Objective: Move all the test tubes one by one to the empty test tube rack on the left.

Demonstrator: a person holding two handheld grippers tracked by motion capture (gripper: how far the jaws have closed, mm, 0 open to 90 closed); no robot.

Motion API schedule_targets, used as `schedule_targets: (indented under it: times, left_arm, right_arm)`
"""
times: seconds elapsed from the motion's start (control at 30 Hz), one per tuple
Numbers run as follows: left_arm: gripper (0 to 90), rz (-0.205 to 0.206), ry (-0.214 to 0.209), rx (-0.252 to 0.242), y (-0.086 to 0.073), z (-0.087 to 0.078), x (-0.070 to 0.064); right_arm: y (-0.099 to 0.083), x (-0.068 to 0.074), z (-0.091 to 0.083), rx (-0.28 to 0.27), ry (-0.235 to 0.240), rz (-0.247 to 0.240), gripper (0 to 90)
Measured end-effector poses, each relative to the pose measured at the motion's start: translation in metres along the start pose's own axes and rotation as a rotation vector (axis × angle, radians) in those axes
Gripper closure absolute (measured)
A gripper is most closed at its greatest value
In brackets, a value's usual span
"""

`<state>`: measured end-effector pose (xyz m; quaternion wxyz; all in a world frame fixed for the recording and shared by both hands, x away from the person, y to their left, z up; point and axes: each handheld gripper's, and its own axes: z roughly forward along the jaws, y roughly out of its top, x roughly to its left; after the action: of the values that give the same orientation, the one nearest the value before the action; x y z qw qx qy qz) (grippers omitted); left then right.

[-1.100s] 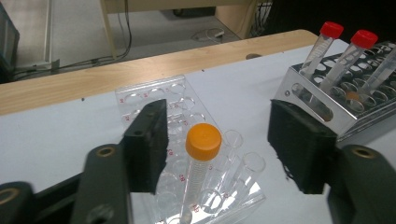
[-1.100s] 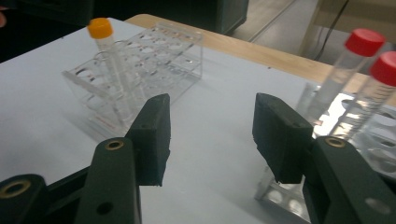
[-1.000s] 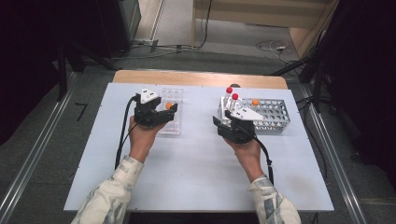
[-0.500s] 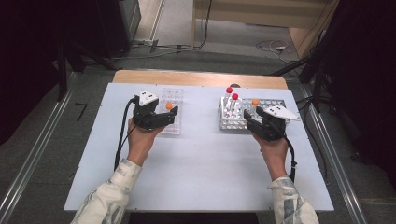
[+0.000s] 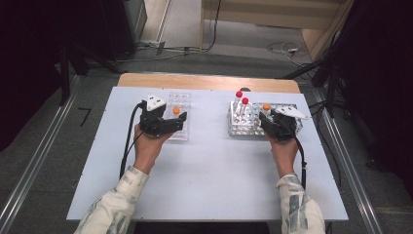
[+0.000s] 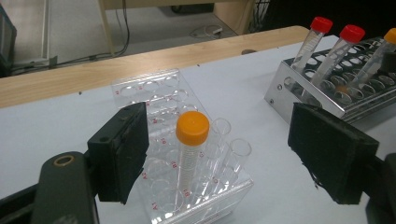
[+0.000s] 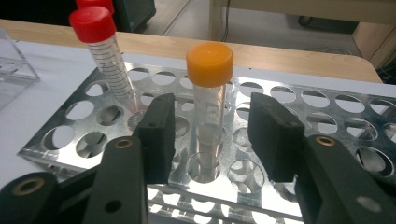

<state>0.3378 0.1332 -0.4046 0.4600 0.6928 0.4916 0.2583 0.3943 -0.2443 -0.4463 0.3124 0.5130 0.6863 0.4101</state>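
A person at a pale tabletop (image 5: 209, 165) works two hand-held grippers over a pair of test-tube racks. The right gripper (image 7: 210, 126) is lined up on an orange-capped tube (image 7: 209, 98) standing upright in the metal rack (image 7: 327, 116), its fingers (image 7: 159, 135) parted to either side of the tube's clear body and, as far as the right gripper view shows, not yet touching it. The cap sits above the finger pads; the tube stands between them, a little nearer the left one. Two red-capped tubes (image 5: 241, 97) lean in holes farther along the same rack.

By the look of it, the step in hand is the pick-up of this tube from the metal rack, most likely for transfer to the clear plastic rack (image 5: 178, 116) on the left of the tabletop. The next move would call for closing squarely on the tube below the cap, then lifting it straight up so that it clears the hole without dragging the rack.

The left gripper (image 6: 215, 154) hangs at the plastic rack with its fingers (image 6: 121, 154) wide apart and holding nothing; a second orange-capped tube (image 6: 190, 149) already stands in a near hole of that rack, between the spread pads and clear of both.
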Motion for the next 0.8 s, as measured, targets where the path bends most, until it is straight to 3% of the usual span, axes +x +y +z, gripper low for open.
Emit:
schedule_targets:
  times: [0.53,0.8]
  left_arm:
    - [20.9,-0.006,-0.007,0.015,-0.003,0.004,0.0]
    - [21.0,-0.006,-0.004,0.02,-0.003,0.004,0.002]
  right_arm:
    - [-0.003,0.001,0.015,0.004,0.004,-0.015,70.3]
    - [0.003,0.001,0.008,-0.021,0.002,-0.012,71.5]
